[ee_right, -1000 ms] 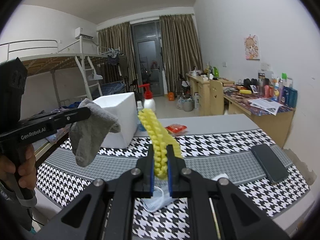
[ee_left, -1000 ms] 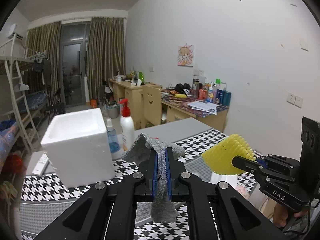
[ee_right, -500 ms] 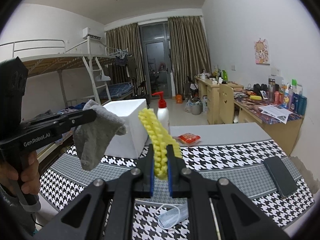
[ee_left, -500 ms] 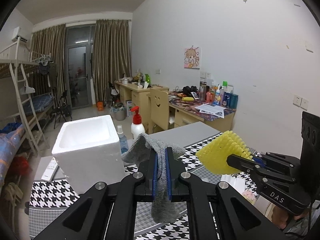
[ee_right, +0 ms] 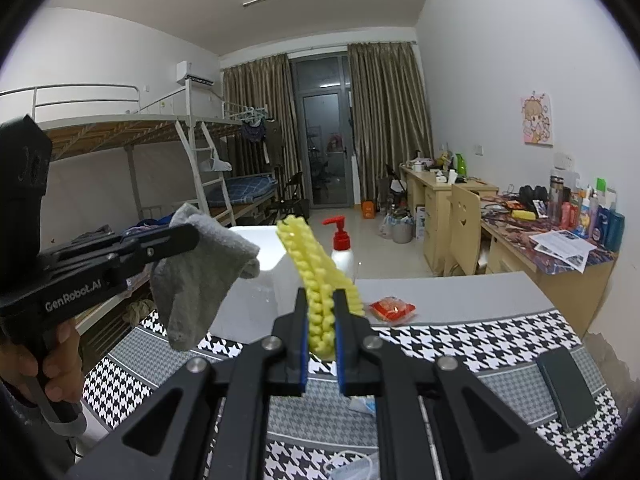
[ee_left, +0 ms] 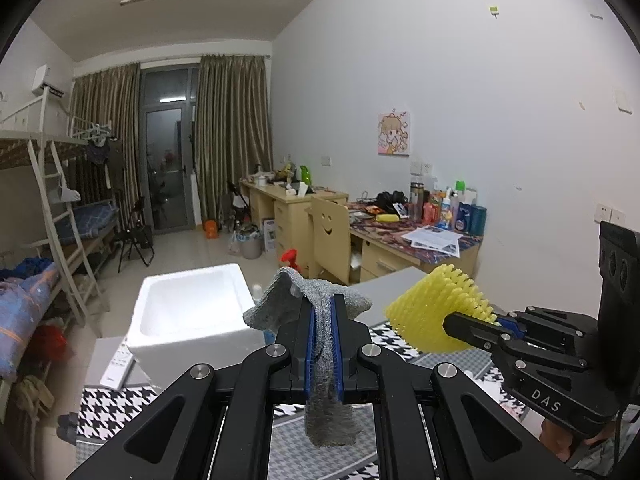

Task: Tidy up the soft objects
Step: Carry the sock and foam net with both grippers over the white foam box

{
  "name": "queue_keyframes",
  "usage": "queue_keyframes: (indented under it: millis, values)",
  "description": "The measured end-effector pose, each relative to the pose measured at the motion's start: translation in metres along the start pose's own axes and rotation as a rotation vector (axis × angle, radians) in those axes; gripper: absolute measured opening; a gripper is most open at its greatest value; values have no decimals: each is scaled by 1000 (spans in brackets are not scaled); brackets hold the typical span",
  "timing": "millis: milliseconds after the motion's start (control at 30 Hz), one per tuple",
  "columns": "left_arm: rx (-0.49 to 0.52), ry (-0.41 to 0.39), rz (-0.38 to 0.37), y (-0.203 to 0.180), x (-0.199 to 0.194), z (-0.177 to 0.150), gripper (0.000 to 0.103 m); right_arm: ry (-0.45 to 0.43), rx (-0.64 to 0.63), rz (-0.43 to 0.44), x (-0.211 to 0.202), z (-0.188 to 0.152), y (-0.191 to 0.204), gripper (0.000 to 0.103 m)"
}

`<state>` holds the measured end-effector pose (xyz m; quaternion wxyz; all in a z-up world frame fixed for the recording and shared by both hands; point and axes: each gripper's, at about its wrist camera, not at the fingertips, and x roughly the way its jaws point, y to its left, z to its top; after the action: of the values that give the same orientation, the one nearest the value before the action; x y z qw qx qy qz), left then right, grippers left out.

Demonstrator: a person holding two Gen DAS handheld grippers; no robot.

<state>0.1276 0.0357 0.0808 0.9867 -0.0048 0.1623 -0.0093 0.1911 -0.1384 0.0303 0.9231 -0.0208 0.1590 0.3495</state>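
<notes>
My left gripper is shut on a grey sock, held in the air above the table; the sock drapes over and below the jaws. It also shows in the right wrist view. My right gripper is shut on a yellow foam net, which also shows in the left wrist view, to the right of the sock. A white foam box, open on top, stands on the table ahead and left of both grippers.
The table has a houndstooth cloth. On it lie a red packet, a dark phone, a pump bottle behind the box and a face mask near the front. Desks, a chair and bunk beds stand behind.
Both grippers have risen with their loads, so the foam box now sits lower in view and its open top shows. Both grips are unchanged.
</notes>
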Motion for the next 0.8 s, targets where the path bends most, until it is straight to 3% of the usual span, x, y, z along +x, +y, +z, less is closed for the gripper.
queue_keyframes:
  millis: [467,800]
  values:
    - [2,-32,65,21,11,21,8,-32,-24,33,14,28,12,13]
    - [-20,-46,143,48,29,30,8,0,-22,91,44,44,21,13]
